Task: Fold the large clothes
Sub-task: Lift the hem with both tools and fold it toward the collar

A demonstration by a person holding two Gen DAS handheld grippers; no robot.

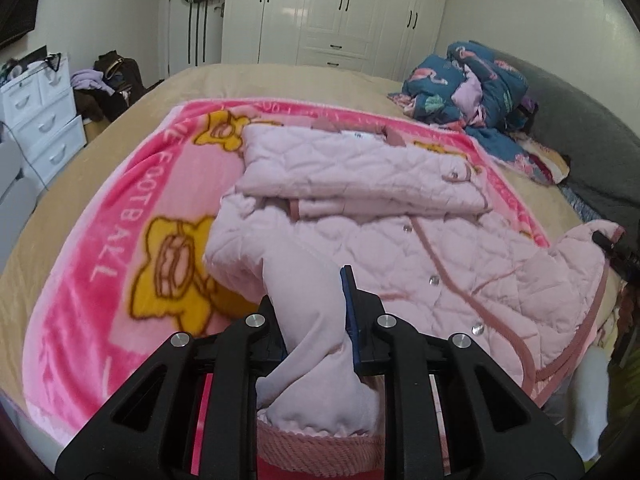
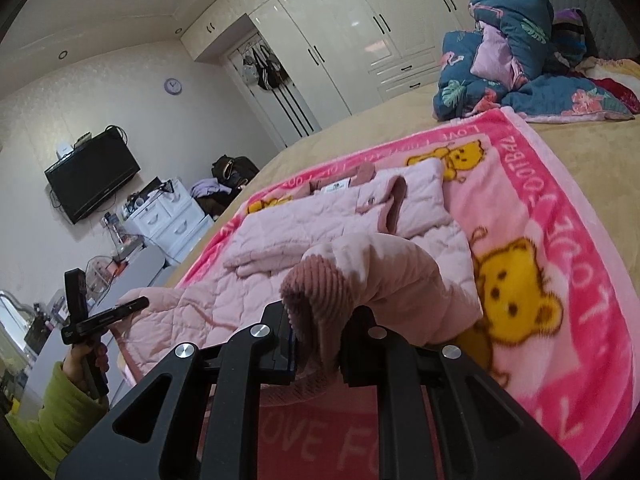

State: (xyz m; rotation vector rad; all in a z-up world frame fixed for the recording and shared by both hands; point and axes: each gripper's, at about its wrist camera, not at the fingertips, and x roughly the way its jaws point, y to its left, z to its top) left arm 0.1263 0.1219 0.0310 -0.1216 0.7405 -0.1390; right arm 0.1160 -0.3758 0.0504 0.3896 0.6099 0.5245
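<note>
A pale pink quilted jacket (image 1: 360,168) lies on a pink bear-print blanket (image 1: 100,260), its upper part folded over with a sleeve laid across. My left gripper (image 1: 308,292) is shut on a bunched corner of the jacket's lower edge and holds it above the bed. At the far right, my right gripper (image 1: 604,240) pinches the other corner. In the right wrist view, my right gripper (image 2: 320,320) is shut on the ribbed hem of the jacket (image 2: 320,208), which droops over the fingers. The left gripper (image 2: 132,308), held by a hand in a green sleeve, clamps the far corner.
A blue flamingo-print quilt (image 1: 472,80) is heaped at the head of the beige bed, beside a grey headboard (image 1: 580,132). White drawers (image 1: 40,120) and a pile of clothes stand left of the bed. A white wardrobe (image 1: 340,12) fills the far wall. A wall TV (image 2: 92,176) hangs above the drawers.
</note>
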